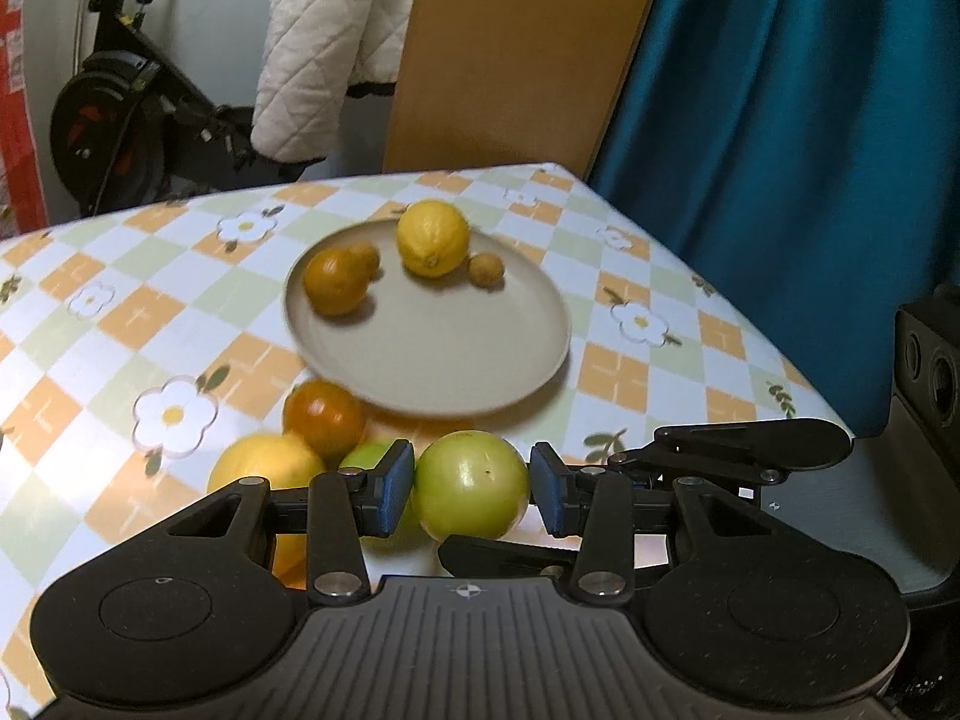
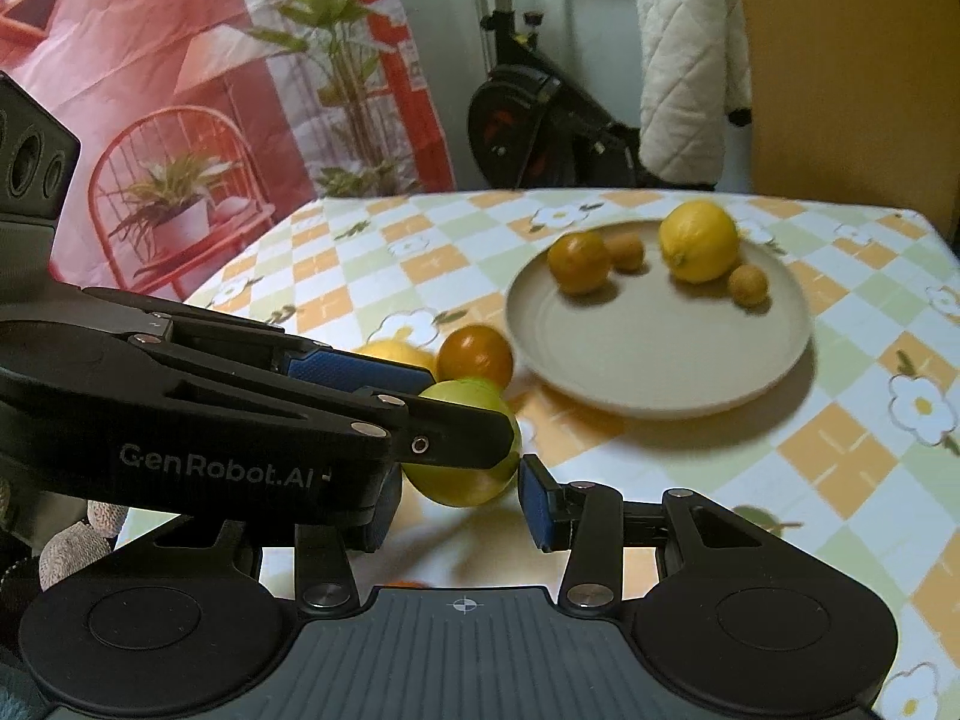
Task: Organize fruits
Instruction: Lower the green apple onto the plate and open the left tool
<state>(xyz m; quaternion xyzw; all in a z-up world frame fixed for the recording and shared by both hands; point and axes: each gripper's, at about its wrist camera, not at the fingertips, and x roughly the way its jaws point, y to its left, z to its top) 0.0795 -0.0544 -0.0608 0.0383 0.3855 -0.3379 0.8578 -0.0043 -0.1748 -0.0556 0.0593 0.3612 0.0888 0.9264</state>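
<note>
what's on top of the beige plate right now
On the beige plate sit a lemon, an orange and two small brownish fruits; one is partly hidden behind the orange.

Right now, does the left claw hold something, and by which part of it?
Yes. The left claw holds a green fruit. Its blue pads press on the fruit's two opposite sides, near its widest part.

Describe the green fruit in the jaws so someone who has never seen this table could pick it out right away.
Start at the round beige plate on the checked flower-print tablecloth, then come toward the camera to the fruit lying off the plate. The green fruit sits between the blue pads of the left gripper. Unlike the orange fruit and yellow fruit beside it, it is pale green and glossy.
</note>
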